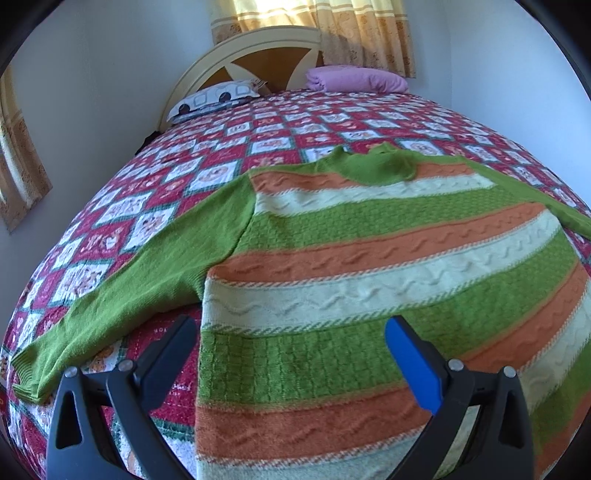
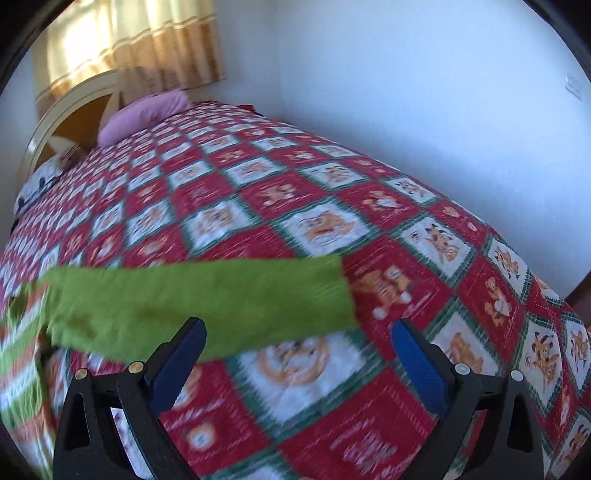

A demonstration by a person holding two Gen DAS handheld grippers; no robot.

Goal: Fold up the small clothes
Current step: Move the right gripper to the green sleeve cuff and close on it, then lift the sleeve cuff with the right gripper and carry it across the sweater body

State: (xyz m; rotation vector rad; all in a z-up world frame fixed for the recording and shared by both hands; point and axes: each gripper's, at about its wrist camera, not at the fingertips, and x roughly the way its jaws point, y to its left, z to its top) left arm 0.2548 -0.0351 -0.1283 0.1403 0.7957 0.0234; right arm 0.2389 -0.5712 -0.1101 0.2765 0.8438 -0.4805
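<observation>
A small knitted sweater (image 1: 369, 266) with green, orange and cream stripes lies flat on the bed, its neck toward the headboard. Its plain green left sleeve (image 1: 140, 280) stretches out to the lower left. My left gripper (image 1: 291, 332) hovers open over the sweater's lower left body, nothing between its fingers. In the blurred right wrist view the other green sleeve (image 2: 207, 299) lies stretched across the quilt, its cuff (image 2: 340, 288) pointing right. My right gripper (image 2: 299, 336) is open just above that sleeve's end, left finger over the fabric, not gripping it.
A red, white and green patchwork quilt (image 2: 332, 221) covers the bed. A purple pillow (image 1: 354, 79) and a car-print pillow (image 1: 218, 98) lie by the arched headboard (image 1: 255, 55). White walls close in at left and right, with yellow curtains (image 1: 332, 29) behind.
</observation>
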